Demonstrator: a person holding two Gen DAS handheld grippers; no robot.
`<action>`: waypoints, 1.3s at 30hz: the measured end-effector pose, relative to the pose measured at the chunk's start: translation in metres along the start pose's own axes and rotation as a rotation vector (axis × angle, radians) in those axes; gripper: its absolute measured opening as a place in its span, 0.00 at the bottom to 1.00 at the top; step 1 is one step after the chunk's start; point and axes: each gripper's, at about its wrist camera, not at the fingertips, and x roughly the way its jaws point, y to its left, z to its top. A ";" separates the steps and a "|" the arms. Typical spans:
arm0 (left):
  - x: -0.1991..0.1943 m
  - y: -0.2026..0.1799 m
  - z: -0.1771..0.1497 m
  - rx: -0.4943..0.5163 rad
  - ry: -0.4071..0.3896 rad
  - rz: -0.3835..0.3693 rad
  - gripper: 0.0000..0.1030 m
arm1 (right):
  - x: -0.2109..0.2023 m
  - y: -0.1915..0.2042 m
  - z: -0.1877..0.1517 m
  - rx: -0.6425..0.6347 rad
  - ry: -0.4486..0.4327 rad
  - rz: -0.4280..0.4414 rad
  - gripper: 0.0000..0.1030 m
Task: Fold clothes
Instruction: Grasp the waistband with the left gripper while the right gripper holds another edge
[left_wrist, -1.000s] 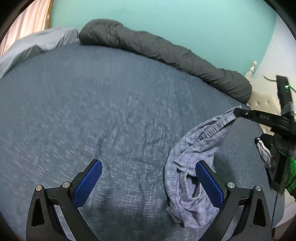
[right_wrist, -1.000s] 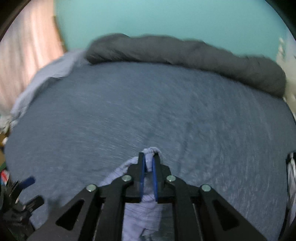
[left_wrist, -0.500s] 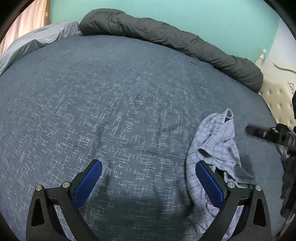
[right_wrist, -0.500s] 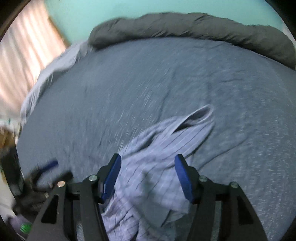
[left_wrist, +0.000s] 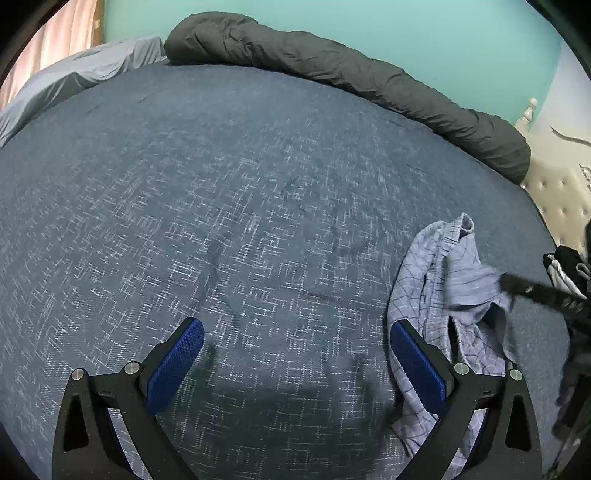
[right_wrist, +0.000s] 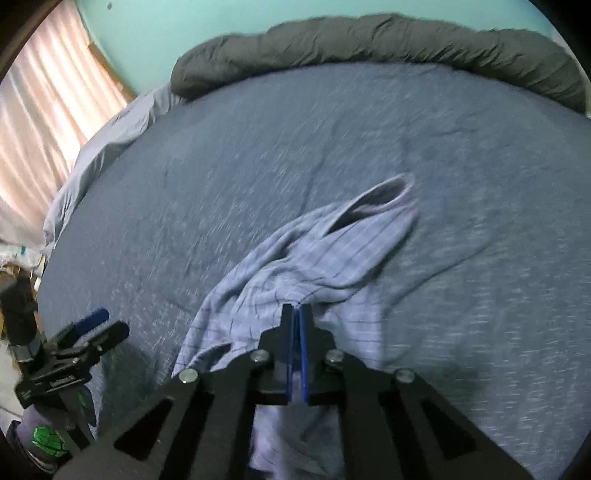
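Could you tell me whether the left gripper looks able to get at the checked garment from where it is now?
Probably yes. The left gripper is open above bare bedcover, and the checked garment lies crumpled right beside its right finger with nothing between. The right gripper is already shut on the cloth, so it may shift.

Dark blue bedspread (left_wrist: 229, 206), rolled grey duvet (left_wrist: 332, 70) along far edge, teal wall (left_wrist: 406, 29), pink curtain (right_wrist: 48, 122) at left, tufted headboard (left_wrist: 557, 199) at right.
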 end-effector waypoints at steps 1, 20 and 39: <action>0.000 -0.001 -0.001 0.004 0.002 -0.004 1.00 | -0.012 -0.006 0.000 0.012 -0.022 -0.001 0.02; 0.012 -0.044 -0.014 0.100 0.112 -0.112 1.00 | -0.063 -0.113 -0.036 0.218 -0.067 -0.166 0.06; 0.013 -0.047 -0.031 0.135 0.180 -0.206 0.92 | 0.038 -0.096 0.043 0.135 0.014 -0.132 0.44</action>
